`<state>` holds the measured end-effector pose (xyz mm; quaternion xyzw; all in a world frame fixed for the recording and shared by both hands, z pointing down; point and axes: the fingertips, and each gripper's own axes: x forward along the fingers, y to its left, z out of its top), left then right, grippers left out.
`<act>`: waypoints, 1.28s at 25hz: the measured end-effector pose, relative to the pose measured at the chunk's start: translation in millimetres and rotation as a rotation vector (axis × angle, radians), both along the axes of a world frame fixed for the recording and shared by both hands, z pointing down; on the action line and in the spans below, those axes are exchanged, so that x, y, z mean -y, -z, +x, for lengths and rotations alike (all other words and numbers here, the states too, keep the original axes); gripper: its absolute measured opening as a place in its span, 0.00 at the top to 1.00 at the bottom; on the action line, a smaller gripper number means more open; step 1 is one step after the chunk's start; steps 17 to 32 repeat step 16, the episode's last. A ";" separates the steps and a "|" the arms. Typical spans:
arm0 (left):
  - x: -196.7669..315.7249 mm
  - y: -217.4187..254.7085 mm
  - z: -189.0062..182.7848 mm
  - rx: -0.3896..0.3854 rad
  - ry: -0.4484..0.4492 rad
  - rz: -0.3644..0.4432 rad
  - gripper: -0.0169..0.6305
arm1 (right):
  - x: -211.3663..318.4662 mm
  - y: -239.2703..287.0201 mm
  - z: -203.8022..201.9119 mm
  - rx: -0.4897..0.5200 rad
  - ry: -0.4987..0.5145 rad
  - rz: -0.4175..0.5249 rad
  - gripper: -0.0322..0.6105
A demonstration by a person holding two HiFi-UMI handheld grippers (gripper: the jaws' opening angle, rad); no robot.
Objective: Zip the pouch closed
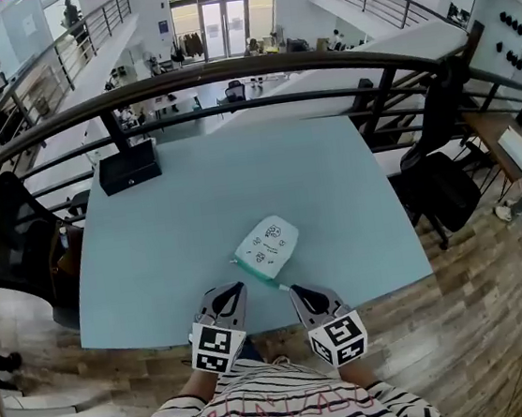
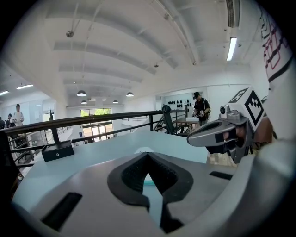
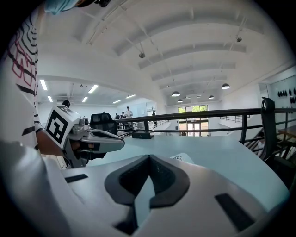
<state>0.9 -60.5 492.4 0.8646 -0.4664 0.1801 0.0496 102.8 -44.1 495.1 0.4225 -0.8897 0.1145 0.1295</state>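
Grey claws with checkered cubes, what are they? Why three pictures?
They are two-jaw grippers, grey tools that a person in a striped shirt holds, one in each hand. The head view comes from a camera on the person's head, looking down at the left gripper and right gripper. The other two pictures come from small cameras riding on each gripper, looking along its jaws. On the pale blue table lies a small white fabric pouch with a teal edge, and farther away a black box. Both grippers are shut and hold nothing, close to the pouch's near end.
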 end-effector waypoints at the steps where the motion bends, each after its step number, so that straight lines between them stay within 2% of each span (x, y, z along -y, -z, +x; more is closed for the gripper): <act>1: -0.3 0.3 1.5 0.001 -0.003 0.000 0.94 | 0.0 0.3 0.7 -0.001 -0.001 0.000 0.91; 32: -0.6 -2.0 4.8 0.016 -0.031 0.002 0.94 | 3.0 -10.0 -0.6 -0.017 -0.008 -0.021 0.91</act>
